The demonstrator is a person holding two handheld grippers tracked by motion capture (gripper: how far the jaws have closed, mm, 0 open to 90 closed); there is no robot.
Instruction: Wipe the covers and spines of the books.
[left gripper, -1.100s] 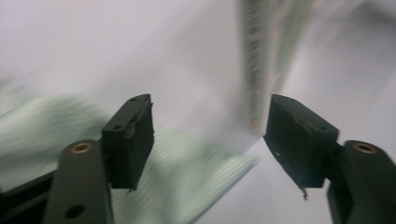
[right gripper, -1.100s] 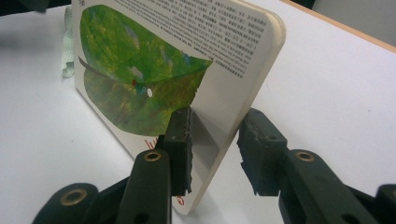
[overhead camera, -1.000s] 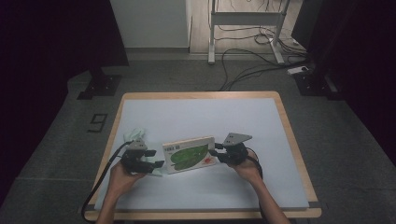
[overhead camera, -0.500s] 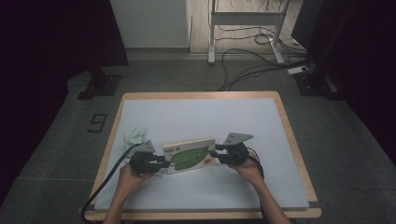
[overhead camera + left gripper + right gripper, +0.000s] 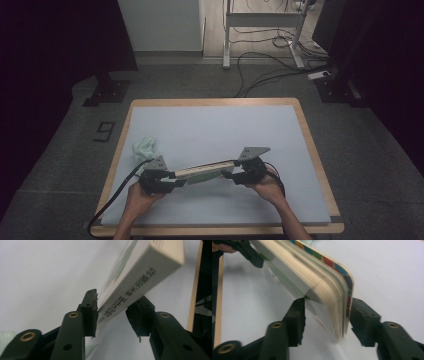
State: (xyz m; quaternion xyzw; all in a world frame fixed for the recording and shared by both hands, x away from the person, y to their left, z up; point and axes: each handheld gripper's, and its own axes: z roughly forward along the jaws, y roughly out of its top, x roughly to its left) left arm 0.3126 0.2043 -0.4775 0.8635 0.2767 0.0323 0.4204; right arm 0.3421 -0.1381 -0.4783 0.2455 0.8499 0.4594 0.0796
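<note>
Book (image 5: 204, 171) is up on edge over the desk (image 5: 210, 125) between my grippers. Left gripper (image 5: 111, 312) and right gripper (image 5: 327, 315) just loosened around its ends. Stiff-covered, floppy pages; grab the spine.

I see dark printed characters running along the spine of the book (image 5: 140, 287) in the left gripper view; they look like East Asian script, but from where I sit I cannot make out what they say. In the high view I read a single dark figure, a "9", on a marker (image 5: 104, 132) lying on the grey floor just beside the table's left edge. In the right gripper view the book's cover (image 5: 329, 263) carries a band of coloured blocks along its edge, with no letters I can read on it; the pages are blurred. I can read nothing else in these views.
</note>
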